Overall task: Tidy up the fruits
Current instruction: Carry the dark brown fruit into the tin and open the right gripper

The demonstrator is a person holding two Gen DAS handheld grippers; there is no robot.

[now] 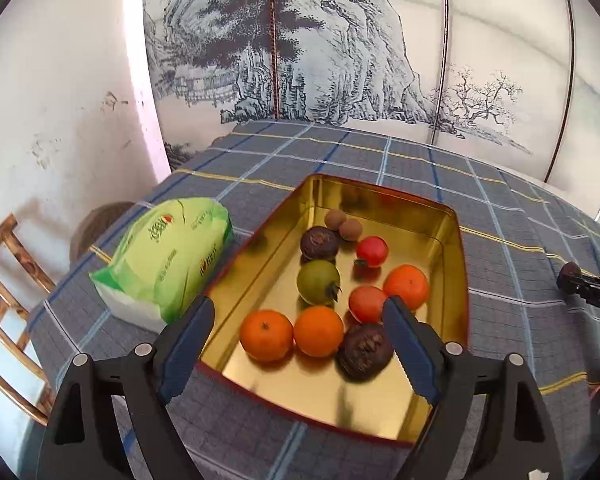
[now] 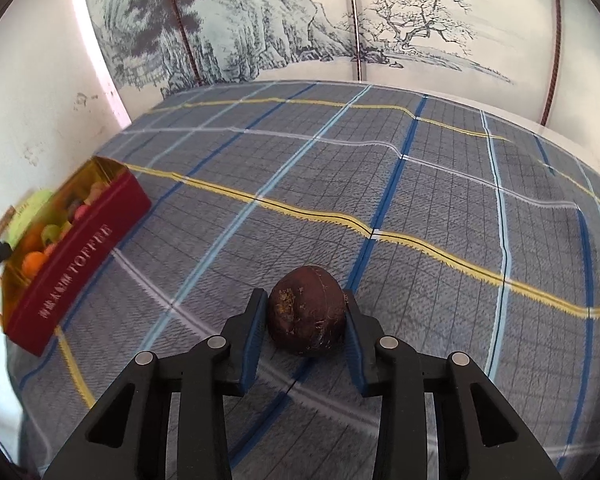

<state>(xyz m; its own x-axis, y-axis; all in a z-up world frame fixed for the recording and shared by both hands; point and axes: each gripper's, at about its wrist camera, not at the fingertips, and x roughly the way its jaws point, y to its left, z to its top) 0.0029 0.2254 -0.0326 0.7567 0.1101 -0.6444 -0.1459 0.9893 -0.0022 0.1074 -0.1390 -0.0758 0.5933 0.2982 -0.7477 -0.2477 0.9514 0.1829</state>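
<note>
We hold our left gripper [image 1: 296, 344] over the near end of the gold tin [image 1: 458, 248], its fingers wide apart with nothing in them. Inside the tin lie oranges [image 1: 266, 334], a green fruit [image 1: 318, 282], red ones and two dark round fruits. Our right gripper [image 2: 306, 336] is well to the right of the tin, fingers pressed on both sides of another dark fruit [image 2: 306, 310] just above the checked cloth [image 2: 420, 200]. We think this round fruit could slip out and roll, because the pads touch only its sides. It could also bump the tin's red wall [image 2: 76, 264] if we carry it too low. The cloth between fruit and tin is bare, so there is room. The green packet [image 1: 168, 256] sits just left of the tin.
</note>
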